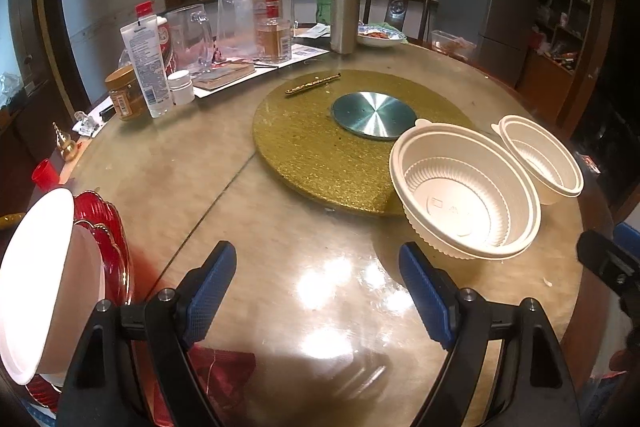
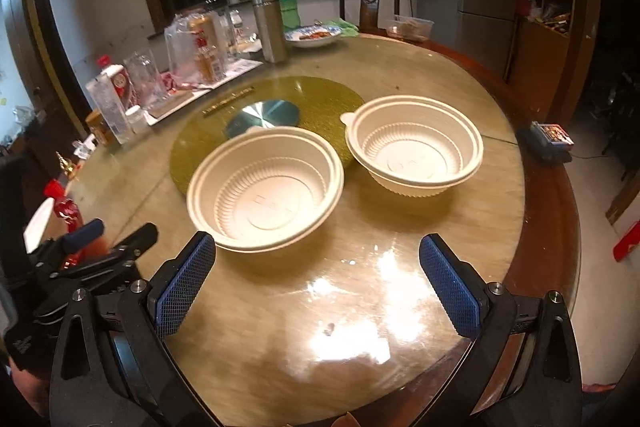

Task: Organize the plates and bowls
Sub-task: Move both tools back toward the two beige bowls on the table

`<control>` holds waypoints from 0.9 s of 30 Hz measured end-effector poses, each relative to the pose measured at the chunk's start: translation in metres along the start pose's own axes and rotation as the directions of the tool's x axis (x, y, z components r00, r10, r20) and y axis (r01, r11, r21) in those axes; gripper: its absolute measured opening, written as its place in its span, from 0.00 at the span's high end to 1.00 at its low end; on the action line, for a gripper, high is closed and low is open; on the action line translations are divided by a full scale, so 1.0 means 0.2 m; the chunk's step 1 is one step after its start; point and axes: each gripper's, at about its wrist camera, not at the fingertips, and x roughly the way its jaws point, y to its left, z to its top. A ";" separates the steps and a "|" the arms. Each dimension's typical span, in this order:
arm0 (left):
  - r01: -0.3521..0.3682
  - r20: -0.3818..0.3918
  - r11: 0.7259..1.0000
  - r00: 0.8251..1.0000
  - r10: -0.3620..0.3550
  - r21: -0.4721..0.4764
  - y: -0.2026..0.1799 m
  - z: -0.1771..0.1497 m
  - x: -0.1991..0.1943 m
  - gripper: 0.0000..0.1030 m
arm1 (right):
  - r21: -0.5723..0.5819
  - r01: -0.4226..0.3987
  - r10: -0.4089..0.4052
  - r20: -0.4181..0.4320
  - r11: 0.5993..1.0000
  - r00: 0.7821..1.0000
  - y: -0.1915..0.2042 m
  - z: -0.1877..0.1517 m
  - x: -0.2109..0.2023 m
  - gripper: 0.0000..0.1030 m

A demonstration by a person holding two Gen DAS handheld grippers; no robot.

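Cream larger bowl (image 2: 266,189) sits at twelve o'clock, just beyond the right gripper (image 2: 318,285), its jaws apart and empty; the left gripper (image 1: 318,293), jaws apart too, has it at two o'clock.

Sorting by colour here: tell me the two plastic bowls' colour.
Both bowls are cream-white, clearest in the right wrist view.

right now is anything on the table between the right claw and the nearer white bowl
No. In the right wrist view, only bare glossy table with lamp glare lies between the open right claw and the nearer white bowl.
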 end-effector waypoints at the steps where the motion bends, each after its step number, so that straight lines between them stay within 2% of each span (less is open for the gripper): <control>1: 0.005 -0.003 1.000 1.000 -0.005 -0.001 0.00 0.00 0.00 0.19 | 0.001 0.003 -0.003 -0.007 1.000 1.000 0.00 0.00 0.01 0.00; 14: 0.024 -0.016 0.999 1.000 -0.024 0.027 -0.06 -0.01 0.01 0.19 | 0.008 0.082 -0.082 -0.023 0.997 0.996 -0.05 -0.02 0.04 0.00; 27: 0.025 -0.006 0.999 1.000 -0.025 0.024 -0.10 0.01 0.00 0.19 | 0.021 0.058 -0.057 -0.046 0.998 0.997 -0.08 -0.03 0.04 0.00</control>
